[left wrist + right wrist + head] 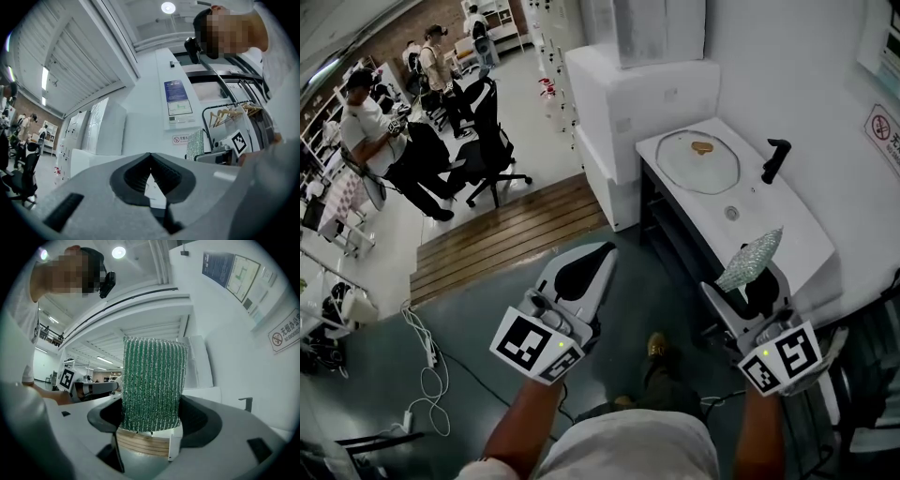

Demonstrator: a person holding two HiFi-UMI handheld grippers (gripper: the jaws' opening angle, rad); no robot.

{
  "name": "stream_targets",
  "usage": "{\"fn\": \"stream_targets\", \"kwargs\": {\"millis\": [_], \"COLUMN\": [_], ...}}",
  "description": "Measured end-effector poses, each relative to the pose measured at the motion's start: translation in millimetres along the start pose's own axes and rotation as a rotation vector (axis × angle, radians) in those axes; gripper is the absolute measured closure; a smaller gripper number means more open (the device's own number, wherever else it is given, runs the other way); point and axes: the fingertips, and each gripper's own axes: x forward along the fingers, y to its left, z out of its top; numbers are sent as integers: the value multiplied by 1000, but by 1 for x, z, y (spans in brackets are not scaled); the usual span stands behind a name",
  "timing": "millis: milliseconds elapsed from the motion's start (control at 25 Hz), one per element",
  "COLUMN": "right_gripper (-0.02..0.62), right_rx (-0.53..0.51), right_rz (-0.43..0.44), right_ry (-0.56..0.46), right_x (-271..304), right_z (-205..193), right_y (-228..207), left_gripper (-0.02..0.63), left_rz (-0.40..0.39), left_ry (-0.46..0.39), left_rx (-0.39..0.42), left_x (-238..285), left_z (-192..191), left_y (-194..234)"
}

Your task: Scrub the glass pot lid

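The round glass pot lid (697,161) with a brownish knob lies flat at the far end of the white sink top (797,234), beside a black tap (775,159). My right gripper (751,284) hovers near the sink's front end, shut on a green glittery scrub sponge (750,259) that stands up out of its jaws. In the right gripper view the sponge (152,385) fills the gap of that gripper (152,420). My left gripper (600,255) hangs over the grey floor, left of the sink, shut with nothing in it. Its closed jaws (150,161) point up at a white wall.
A white cabinet (628,103) stands behind the sink. A wooden platform (506,234) and a black office chair (487,141) are to the left. People sit and stand at desks at the far left. White cables (427,366) lie on the floor. The wearer's shoe (656,347) shows below.
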Motion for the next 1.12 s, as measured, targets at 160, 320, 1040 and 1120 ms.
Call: {"fn": "stream_targets", "kwargs": {"millis": [160,320,1040,1120], "right_gripper": [247,247,247,247], "right_rx": [-7,-32,8,14], "right_rz": [-8,-19,25,30], "right_ry": [-8,-4,12,18], "right_x": [24,46,133,140], "right_z": [-2,-6,-18,-19], "right_y": [-34,-70,-224,-229], "left_gripper": [591,591,591,591], "left_rz": [2,15,82,88], "left_ry": [14,27,127,138], "left_rx": [19,27,17,8], "left_x": [33,70,227,233], "left_z": [-7,-17,-63,-68], "left_y": [20,43,112,117]}}
